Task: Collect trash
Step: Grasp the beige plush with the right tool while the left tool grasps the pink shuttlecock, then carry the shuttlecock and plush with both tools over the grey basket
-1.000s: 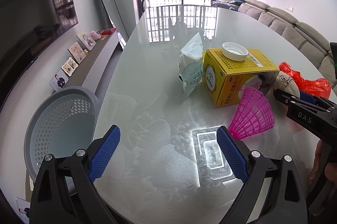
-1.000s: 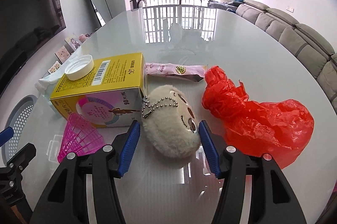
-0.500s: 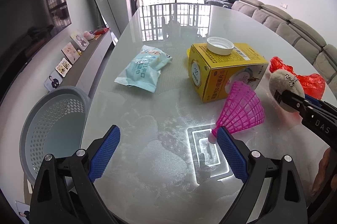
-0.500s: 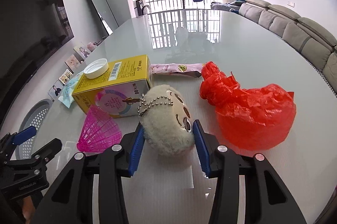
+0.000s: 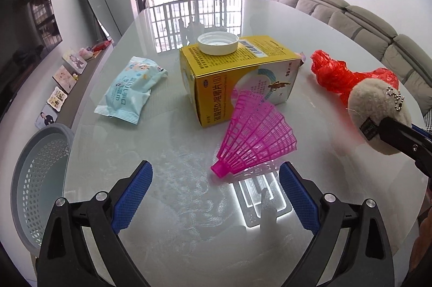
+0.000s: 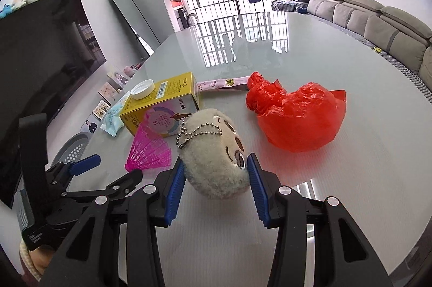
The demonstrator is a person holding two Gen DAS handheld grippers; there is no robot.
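My right gripper (image 6: 214, 179) is shut on a cream plush toy (image 6: 213, 160) with a ball chain and holds it just above the glass table (image 6: 351, 179). In the left wrist view the plush toy (image 5: 375, 103) hangs at the right, in front of a red plastic bag (image 5: 340, 76). My left gripper (image 5: 214, 168) stands open with nothing between its pads. Its fingertips flank the base of a pink plastic shuttlecock (image 5: 256, 133) that lies on the table. Behind it sits a yellow box (image 5: 229, 71) with a white cap (image 5: 218, 43) on top. A light blue wipes packet (image 5: 132, 90) lies flat to the left.
A grey perforated basket (image 5: 35, 179) stands on the floor past the table's left edge. A pink sachet (image 6: 224, 84) lies behind the box, next to the red plastic bag (image 6: 297, 117). A sofa (image 5: 351, 17) runs along the right, a TV and low shelf along the left.
The right gripper closed on the plush toy and raised it. The left gripper moved up to the shuttlecock. The blue packet, upright against the box a second ago, now lies flat.
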